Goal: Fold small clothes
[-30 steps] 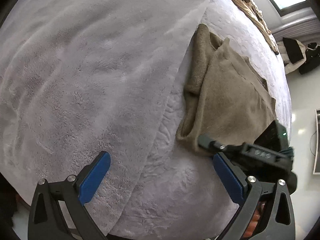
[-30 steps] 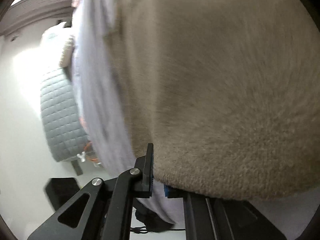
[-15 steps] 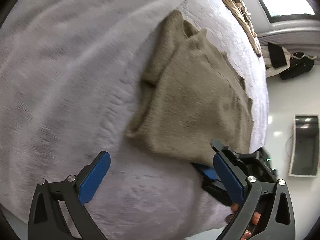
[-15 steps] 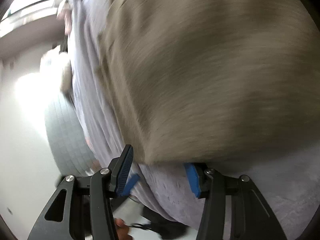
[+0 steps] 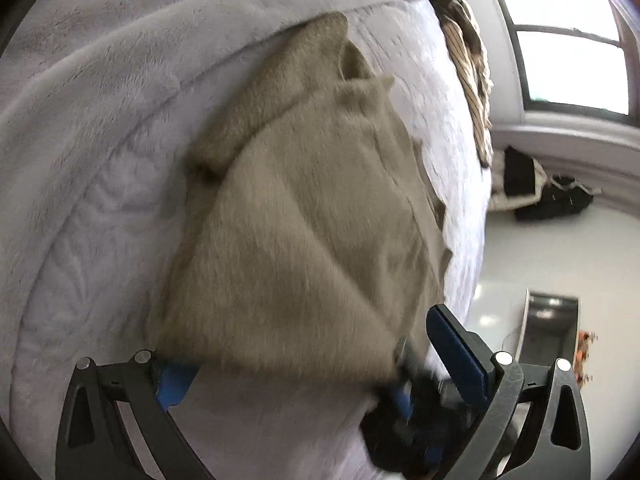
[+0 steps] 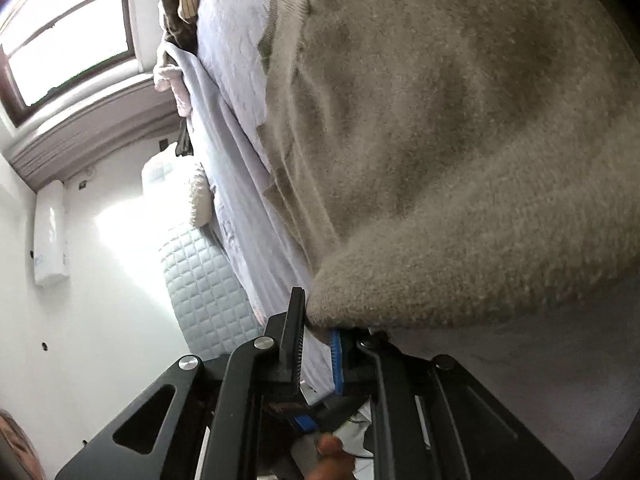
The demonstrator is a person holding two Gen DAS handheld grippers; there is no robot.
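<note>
A fuzzy tan garment [image 5: 304, 220] lies folded on a pale lilac fleece blanket [image 5: 100, 140] on the bed. My left gripper [image 5: 312, 356] is open, its blue pads spread to either side of the garment's near edge, which covers the left pad. The right gripper's dark body [image 5: 412, 420] shows under the garment's near right corner. In the right wrist view the garment [image 6: 460, 140] fills the frame, and my right gripper [image 6: 320, 340] is closed on its thick near corner.
A striped cloth [image 5: 468, 52] lies at the bed's far edge below a window [image 5: 560, 32]. Dark bags [image 5: 548, 196] sit on the white floor. A quilted grey cushion [image 6: 200, 292] stands beside the bed.
The left gripper has moved forward to the garment's near edge, which now lies between its open fingers. The right gripper opened briefly, then closed on the garment's corner.
</note>
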